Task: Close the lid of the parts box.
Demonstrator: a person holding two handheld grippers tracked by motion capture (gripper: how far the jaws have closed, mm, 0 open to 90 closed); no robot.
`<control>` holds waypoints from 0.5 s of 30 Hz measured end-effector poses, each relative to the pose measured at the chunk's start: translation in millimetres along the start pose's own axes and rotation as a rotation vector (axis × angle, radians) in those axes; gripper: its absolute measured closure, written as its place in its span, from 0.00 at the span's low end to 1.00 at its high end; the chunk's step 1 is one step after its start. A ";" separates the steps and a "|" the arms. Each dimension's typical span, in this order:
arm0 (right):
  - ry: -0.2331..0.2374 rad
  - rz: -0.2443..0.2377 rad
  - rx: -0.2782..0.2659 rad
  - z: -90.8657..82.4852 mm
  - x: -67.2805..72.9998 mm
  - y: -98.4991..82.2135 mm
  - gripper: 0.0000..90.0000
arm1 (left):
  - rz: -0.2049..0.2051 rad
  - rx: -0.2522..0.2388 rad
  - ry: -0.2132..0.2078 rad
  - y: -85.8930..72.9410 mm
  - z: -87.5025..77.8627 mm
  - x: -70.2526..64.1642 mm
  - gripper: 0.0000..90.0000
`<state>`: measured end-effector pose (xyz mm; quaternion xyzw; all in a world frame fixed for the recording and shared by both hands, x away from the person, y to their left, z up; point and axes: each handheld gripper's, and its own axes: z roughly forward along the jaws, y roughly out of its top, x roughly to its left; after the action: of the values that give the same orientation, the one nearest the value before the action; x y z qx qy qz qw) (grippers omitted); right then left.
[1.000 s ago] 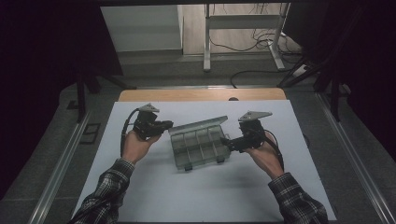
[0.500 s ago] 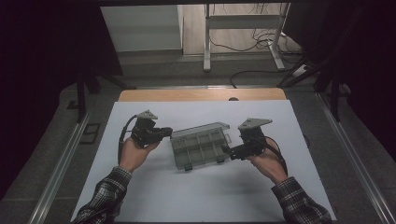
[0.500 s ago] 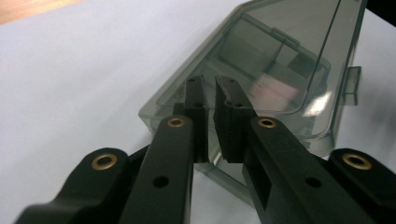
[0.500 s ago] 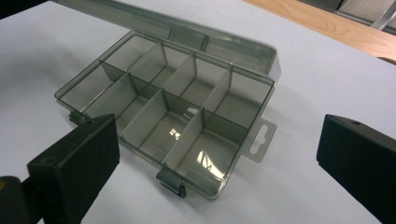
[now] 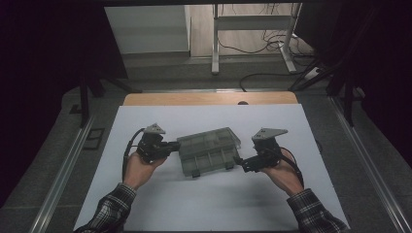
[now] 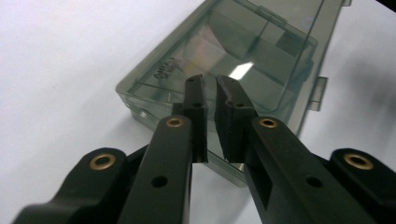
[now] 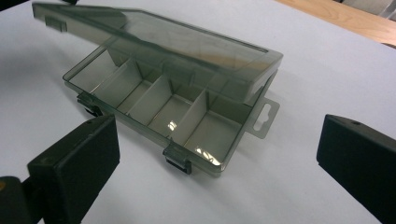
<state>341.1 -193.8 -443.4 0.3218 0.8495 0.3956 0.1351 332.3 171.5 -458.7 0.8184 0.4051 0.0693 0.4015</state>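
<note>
A smoky translucent compartment box lies on the white sheet between my two grippers. Its hinged lid hangs ajar, low over several empty compartments. My left gripper is at the box's left end. In the left gripper view its jaws are shut with only a thin slit between them and nothing in it. Their tips sit over the lid's near corner; I cannot tell if they touch it. My right gripper stands open at the box's front right corner, with both latch tabs in front of its wide-apart jaws.
The white sheet covers the table, with a wooden strip at its far edge. Beyond that stand a metal frame and floor cables. Rails run along both sides.
The lid has come down from a steep tilt to nearly flat. My left gripper has moved right and slightly down with it. The right gripper has stayed in place.
</note>
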 end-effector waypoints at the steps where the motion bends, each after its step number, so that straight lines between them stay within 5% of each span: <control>1: -0.001 0.006 -0.003 -0.9 0.0 -0.5 0.00 | 0.003 0.003 0.003 -0.7 0.3 -1.4 0.92; 15: -0.018 0.037 0.039 -1.1 2.6 0.1 0.00 | 0.024 0.031 0.000 -15.2 4.7 -23.3 0.91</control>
<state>338.6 -192.7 -442.6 0.3435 0.8496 0.3786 0.1293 309.7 157.2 -467.7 0.8295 0.3961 0.0676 0.3878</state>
